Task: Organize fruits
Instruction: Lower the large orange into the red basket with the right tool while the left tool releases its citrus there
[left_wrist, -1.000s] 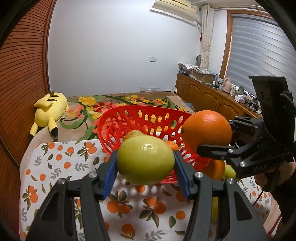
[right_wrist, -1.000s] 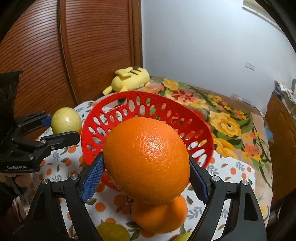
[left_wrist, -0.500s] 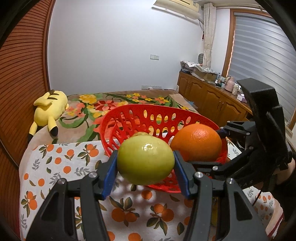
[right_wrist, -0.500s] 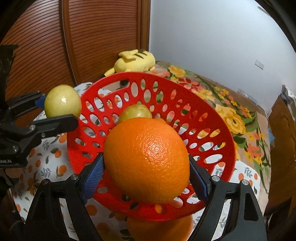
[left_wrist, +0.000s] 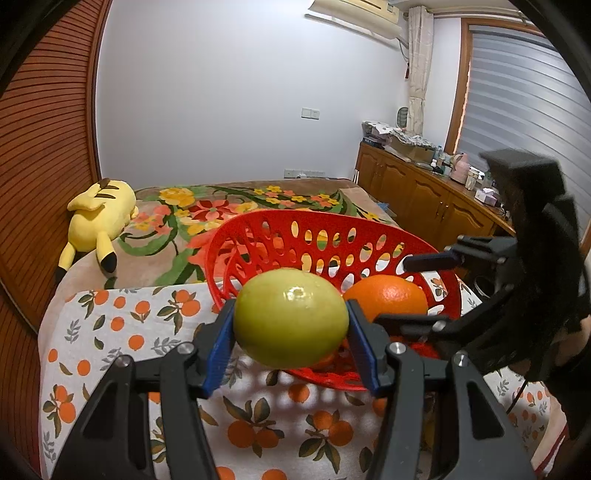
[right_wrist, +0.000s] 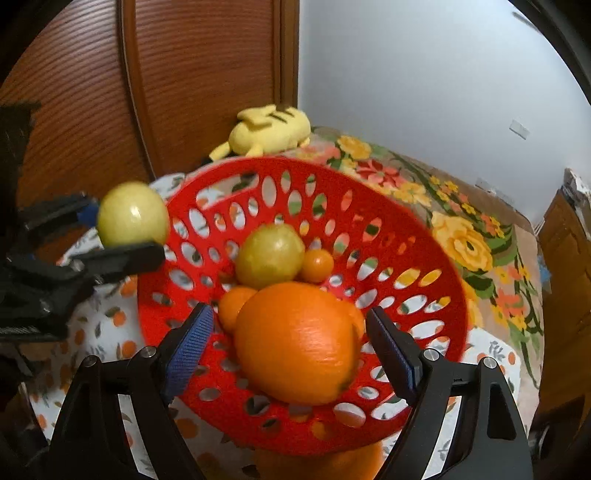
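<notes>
Two grippers | right gripper (right_wrist: 291, 354): jaws now spread, orange (right_wrist: 297, 341) just released between them into red basket (right_wrist: 424, 236) | left gripper (left_wrist: 291, 345): clamped on green citrus (left_wrist: 291, 317), basket just ahead | next: green citrus likely follows.

Red perforated basket (right_wrist: 436, 266); orange fruit (right_wrist: 299, 343); yellow-green fruit (left_wrist: 291, 317); blue finger pads (left_wrist: 364, 350); white cloth (left_wrist: 110, 332) with orange-fruit print; yellow plush (left_wrist: 98, 216).

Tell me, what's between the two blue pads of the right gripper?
The big orange, sitting in the red basket. In the right wrist view, the right gripper stands open, with gaps between its pads and the orange.
</notes>
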